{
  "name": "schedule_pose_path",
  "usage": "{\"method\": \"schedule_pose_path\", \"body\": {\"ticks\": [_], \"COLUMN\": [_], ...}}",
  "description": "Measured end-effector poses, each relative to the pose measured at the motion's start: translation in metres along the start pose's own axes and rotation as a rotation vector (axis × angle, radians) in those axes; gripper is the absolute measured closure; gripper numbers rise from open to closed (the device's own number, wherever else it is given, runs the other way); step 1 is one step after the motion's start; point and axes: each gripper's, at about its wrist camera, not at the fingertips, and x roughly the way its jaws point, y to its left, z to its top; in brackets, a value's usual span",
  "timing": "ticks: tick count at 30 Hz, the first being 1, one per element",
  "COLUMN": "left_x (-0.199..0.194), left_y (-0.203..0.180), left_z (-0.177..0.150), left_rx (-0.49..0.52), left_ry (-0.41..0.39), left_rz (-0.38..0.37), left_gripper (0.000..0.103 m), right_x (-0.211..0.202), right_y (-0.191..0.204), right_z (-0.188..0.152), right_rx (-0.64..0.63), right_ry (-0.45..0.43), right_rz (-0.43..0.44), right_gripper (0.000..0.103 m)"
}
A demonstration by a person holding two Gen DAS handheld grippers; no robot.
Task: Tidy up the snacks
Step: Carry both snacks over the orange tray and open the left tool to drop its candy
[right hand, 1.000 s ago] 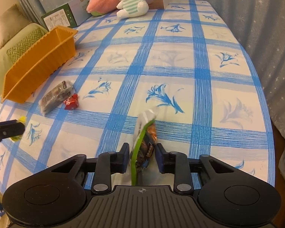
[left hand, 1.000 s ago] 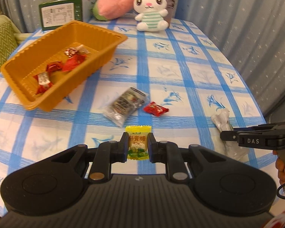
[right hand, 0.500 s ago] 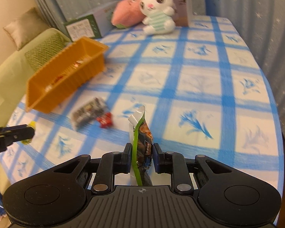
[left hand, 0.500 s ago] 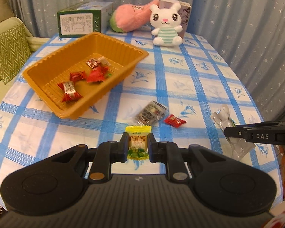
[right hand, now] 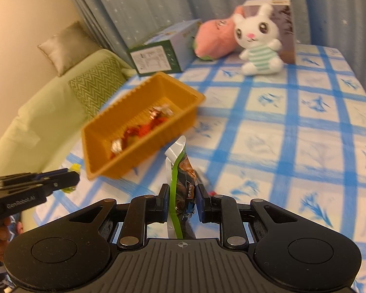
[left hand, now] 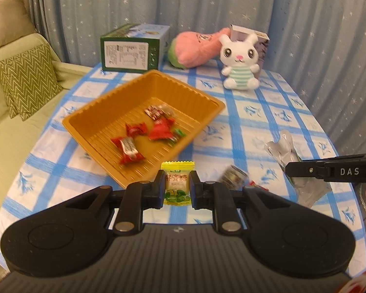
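Carrying two snacks at once, I hold the left gripper (left hand: 177,186) clamped on a yellow-wrapped square candy (left hand: 177,183) and the right gripper (right hand: 181,201) pinched on a green-edged clear snack pouch (right hand: 180,183), standing upright on its long axis. My target, the ribbed orange plastic tray (left hand: 202,102) on the blue-checked bench (left hand: 275,122), lies directly ahead of the left gripper, its near corner just beyond the candy. From the right gripper it lies ahead and leftward, so I judge the left nearer.

Orange tray (left hand: 90,119); red-wrapped candies (left hand: 158,131); yellow-green sweet (left hand: 177,183); blue-white checked tablecloth (left hand: 268,112) with flower print; white rabbit (left hand: 240,61), mint stripes; star-dotted blue-grey curtain (left hand: 231,5).
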Motion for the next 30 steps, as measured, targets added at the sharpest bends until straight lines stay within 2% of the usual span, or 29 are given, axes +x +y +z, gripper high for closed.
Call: {"method": "schedule_pose_path", "body": {"ticks": [6,14,30], "left_x": [0.009,0.031,0.083], "left_y": [0.019,0.048,0.088], "left_z": [0.022,0.053,0.089], "left_rx": [0.006,0.012,0.023], "left_ry": [-0.025,-0.050,-0.027], "left_rz": [0.015,0.049,0.086], "left_gripper": [0.085,0.085,0.085], "right_x": [0.020,0.048,0.097], "right_y": [0.018,0.033,0.046], "right_z": [0.029,0.063,0.112], "right_rx": [-0.009,-0.025,-0.041], "right_ry": [-0.019,-0.040,-0.051], "right_rz": [0.036,0.040,0.018], "right_gripper": [0.080,0.080,0.080]}}
